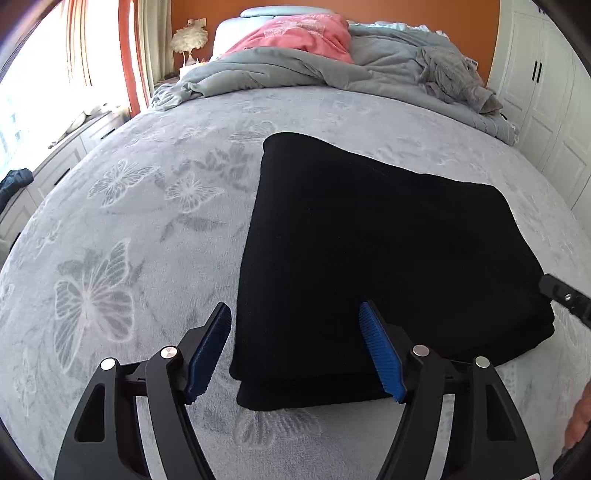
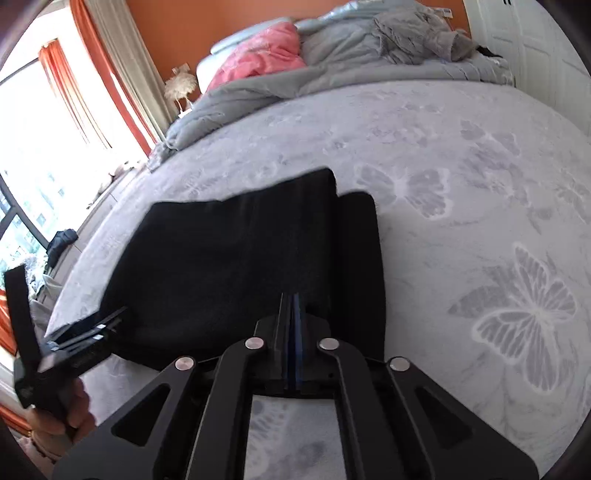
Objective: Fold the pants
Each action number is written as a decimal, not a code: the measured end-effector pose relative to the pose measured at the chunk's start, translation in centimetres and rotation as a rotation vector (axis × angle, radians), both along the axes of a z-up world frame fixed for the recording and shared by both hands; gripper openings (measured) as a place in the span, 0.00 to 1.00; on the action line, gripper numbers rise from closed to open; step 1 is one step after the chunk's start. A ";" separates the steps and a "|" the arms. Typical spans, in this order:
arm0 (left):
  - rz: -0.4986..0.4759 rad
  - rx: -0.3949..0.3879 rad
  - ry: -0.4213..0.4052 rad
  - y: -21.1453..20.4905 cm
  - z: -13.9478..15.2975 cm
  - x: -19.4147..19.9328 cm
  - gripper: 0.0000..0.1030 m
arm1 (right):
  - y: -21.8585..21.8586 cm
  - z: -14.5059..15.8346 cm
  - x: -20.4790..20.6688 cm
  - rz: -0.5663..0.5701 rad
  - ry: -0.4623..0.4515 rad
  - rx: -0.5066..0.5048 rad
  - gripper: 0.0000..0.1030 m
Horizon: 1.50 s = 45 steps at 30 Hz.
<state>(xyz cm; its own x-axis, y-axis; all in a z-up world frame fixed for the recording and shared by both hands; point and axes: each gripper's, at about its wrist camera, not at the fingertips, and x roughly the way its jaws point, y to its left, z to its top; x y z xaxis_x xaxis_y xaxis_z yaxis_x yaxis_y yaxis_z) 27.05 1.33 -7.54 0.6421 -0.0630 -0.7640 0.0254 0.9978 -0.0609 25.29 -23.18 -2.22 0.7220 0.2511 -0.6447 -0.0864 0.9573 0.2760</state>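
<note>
The black pants [image 1: 376, 251] lie folded into a thick rectangle on the grey butterfly-print blanket [image 1: 129, 229]. My left gripper [image 1: 295, 317] is open, its blue pads either side of the fold's near left corner, just above it. The pants also show in the right wrist view [image 2: 229, 258]. My right gripper [image 2: 293, 299] has its jaws together at the near right edge of the pants; whether cloth is pinched between them I cannot tell. The right gripper's tip [image 1: 561, 295] shows at the pants' right edge in the left wrist view, and the left gripper [image 2: 85, 328] shows at the left in the right wrist view.
A crumpled grey duvet [image 1: 332, 70] and a pink cover [image 1: 303, 35] are piled at the head of the bed. A white wardrobe [image 1: 546, 92] stands on the right. A window with orange curtains [image 1: 129, 55] and low white cabinets [image 1: 55, 166] are on the left.
</note>
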 end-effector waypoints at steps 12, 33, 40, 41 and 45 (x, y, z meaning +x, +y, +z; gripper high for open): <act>-0.018 0.041 -0.096 0.3 5.4 -7.9 0.68 | 1.1 3.6 -9.2 -0.018 -0.058 -0.037 0.05; -0.021 0.062 -0.166 0.1 0.6 -22.1 0.80 | 6.0 -4.0 -21.6 -0.120 -0.037 -0.147 0.40; 0.022 0.058 -0.153 0.3 -0.8 -21.3 0.80 | 5.9 -5.1 -21.5 -0.158 -0.042 -0.142 0.48; 0.035 0.055 -0.155 0.5 -0.9 -21.3 0.80 | 5.8 -5.3 -21.5 -0.158 -0.039 -0.141 0.48; 0.051 0.032 -0.148 1.1 -1.1 -21.1 0.79 | 6.6 -5.9 -21.3 -0.150 -0.031 -0.180 0.48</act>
